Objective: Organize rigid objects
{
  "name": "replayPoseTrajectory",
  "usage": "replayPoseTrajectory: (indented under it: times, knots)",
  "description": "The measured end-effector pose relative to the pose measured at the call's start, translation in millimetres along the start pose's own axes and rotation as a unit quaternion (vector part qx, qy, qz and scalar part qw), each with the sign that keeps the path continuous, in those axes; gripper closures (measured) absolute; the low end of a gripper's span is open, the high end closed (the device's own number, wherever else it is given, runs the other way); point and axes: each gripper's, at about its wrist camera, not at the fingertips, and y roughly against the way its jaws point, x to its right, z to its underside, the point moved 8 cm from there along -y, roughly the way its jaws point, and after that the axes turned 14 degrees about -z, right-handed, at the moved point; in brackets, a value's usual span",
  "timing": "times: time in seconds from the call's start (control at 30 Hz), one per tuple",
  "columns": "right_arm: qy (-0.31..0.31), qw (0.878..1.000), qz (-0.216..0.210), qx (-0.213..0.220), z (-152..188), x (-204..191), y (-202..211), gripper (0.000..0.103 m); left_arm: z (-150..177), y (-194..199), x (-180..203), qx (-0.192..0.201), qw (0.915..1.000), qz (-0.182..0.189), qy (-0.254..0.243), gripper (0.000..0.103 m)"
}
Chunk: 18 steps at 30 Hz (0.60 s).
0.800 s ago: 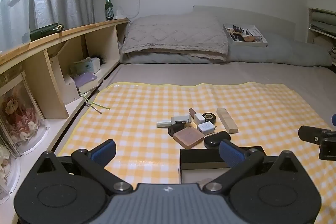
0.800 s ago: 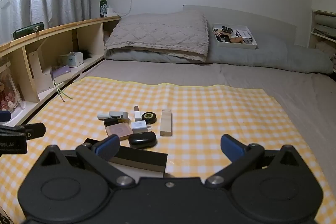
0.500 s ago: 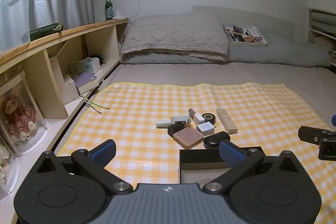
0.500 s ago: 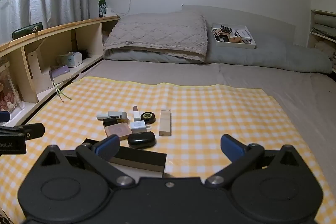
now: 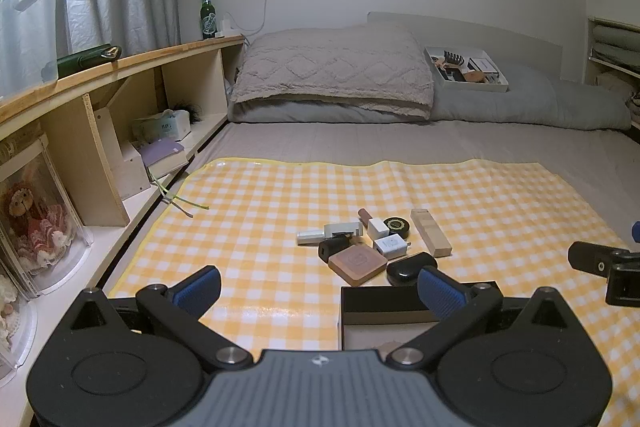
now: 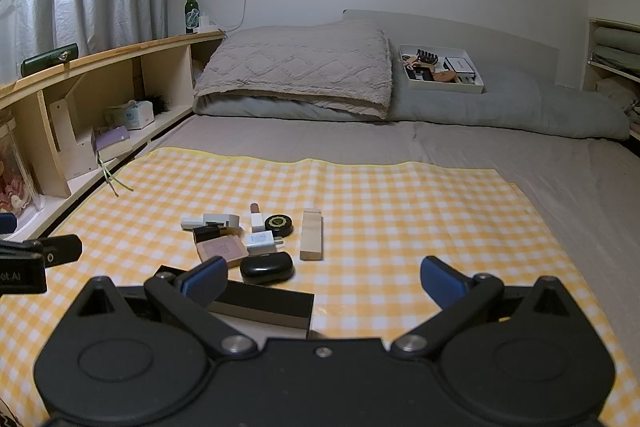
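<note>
A cluster of small rigid objects lies on the yellow checked cloth [image 5: 260, 219]: a wooden block [image 5: 430, 237], a pink-brown square compact [image 5: 357, 263], a black oval case [image 5: 411, 267], a white charger [image 5: 391, 246], a round black tin [image 5: 397, 226]. An open black box [image 5: 384, 315] sits nearest me, also in the right wrist view [image 6: 264, 301]. My left gripper [image 5: 318, 293] is open and empty above the box's left edge. My right gripper [image 6: 322, 281] is open and empty, just right of the box. The wooden block [image 6: 311, 239] and black case [image 6: 267, 267] lie ahead of it.
The cloth lies on a grey bed with a pillow [image 5: 336, 67] and a white tray of items [image 5: 466, 71] at the back. A wooden shelf [image 5: 100, 115] runs along the left, with a green bottle [image 5: 207, 15] on top.
Both views have shifted very slightly; the objects have not moved and both grippers stay open.
</note>
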Motion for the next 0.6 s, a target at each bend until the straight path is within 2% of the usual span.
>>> replayPoseTrajectory:
  times: [0.6]
  knots:
    - [0.001, 1.0, 0.0, 0.0, -0.7, -1.2, 1.6, 0.0, -0.1, 0.1, 0.1, 0.0, 1.0, 0.001, 0.002, 0.0]
